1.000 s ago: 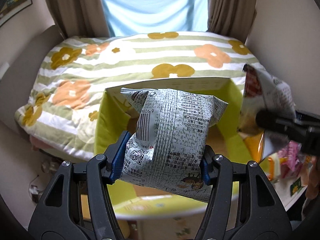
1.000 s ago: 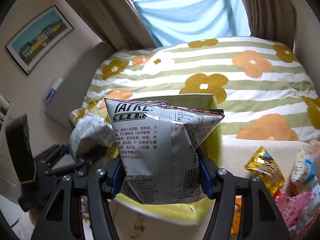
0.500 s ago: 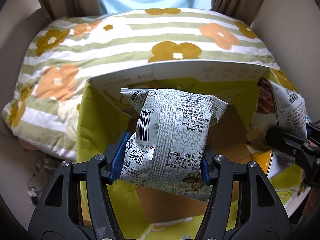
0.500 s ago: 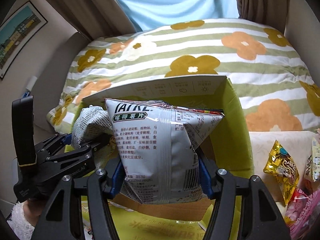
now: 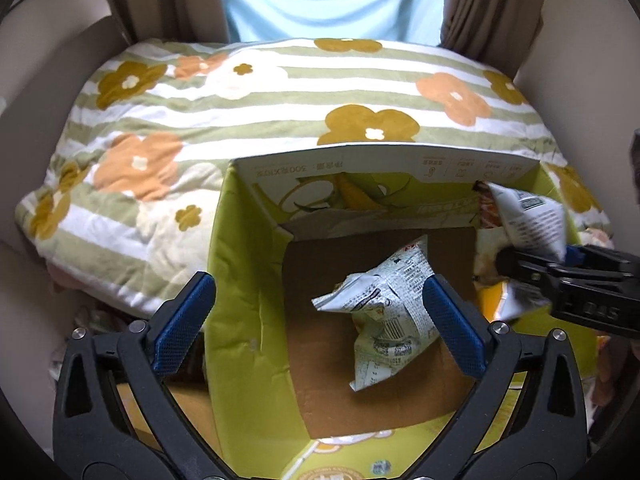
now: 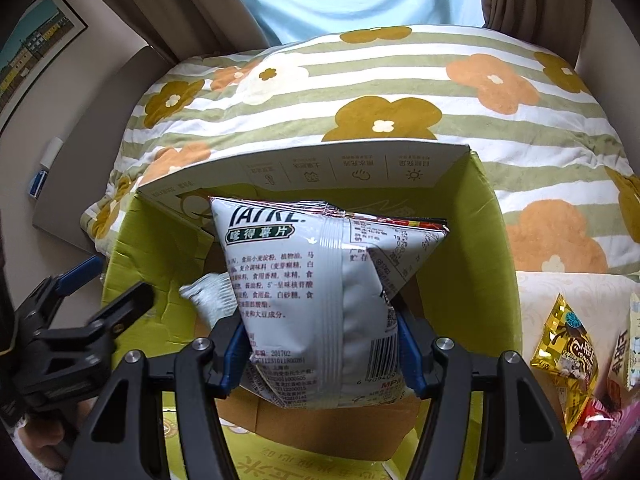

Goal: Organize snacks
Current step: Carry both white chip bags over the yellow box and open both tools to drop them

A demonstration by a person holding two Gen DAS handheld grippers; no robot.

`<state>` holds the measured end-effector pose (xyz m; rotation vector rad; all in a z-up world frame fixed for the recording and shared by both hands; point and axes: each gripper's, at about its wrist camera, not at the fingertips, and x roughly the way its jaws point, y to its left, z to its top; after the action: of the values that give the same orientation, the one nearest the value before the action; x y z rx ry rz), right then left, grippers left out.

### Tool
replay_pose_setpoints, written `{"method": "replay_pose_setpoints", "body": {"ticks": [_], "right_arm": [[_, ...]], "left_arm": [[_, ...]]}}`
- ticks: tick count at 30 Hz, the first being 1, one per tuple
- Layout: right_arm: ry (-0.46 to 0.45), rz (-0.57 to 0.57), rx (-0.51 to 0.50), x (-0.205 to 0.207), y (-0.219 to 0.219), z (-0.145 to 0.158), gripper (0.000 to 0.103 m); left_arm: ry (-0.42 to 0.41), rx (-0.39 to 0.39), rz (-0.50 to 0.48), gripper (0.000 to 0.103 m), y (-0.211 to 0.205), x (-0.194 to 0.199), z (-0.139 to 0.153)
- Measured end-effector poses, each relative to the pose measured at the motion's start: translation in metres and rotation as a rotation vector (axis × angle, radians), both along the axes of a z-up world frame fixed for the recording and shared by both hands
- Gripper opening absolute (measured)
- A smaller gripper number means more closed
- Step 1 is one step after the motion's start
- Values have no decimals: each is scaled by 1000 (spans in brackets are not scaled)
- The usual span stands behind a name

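Observation:
An open yellow-green cardboard box (image 5: 384, 160) stands against the bed. A speckled white-green snack bag (image 5: 384, 312) lies loose on the box's brown bottom. My left gripper (image 5: 316, 292) hangs above it with its jaws opening wide, and the pads touch nothing. In the right wrist view the same bag (image 6: 212, 296) shows inside the box (image 6: 320, 168), with the left gripper (image 6: 108, 288) over the box's left wall. My right gripper (image 6: 320, 344) is shut on a silver chip bag (image 6: 320, 280) held upright over the box's opening. That chip bag (image 5: 528, 220) also appears at the right of the left wrist view.
A striped quilt with flowers (image 6: 400, 80) covers the bed behind the box. To the right of the box lie a gold snack packet (image 6: 568, 340) and pink packets (image 6: 600, 420). Curtains (image 5: 168, 0) and a blue window cover stand at the back.
My left gripper has opened and let go of the speckled bag, which dropped to the bottom of the box. Both grippers sank closer to the box; the right one still holds the chip bag.

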<state>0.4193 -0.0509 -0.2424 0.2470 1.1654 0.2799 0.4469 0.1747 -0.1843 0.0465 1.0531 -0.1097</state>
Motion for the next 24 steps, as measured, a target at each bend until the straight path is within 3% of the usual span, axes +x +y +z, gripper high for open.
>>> {"method": "replay_pose_setpoints", "body": {"ticks": [6, 7, 8, 11, 24], "right_arm": [[48, 5, 47, 8, 1, -11, 64], [70, -8, 46, 10, 0, -14, 71], [73, -25, 56, 10, -1, -15, 85], [41, -41, 87, 8, 0, -12, 95], [-41, -39, 63, -25, -6, 23, 98]], "left_arm": [[-20, 0, 37, 103, 8, -9, 9], [-25, 4, 40, 103, 9, -11, 11], [-29, 5, 43, 103, 10, -12, 12], [-36, 1, 53, 103, 13, -19, 16], [-99, -6, 13, 103, 7, -56, 39]]}}
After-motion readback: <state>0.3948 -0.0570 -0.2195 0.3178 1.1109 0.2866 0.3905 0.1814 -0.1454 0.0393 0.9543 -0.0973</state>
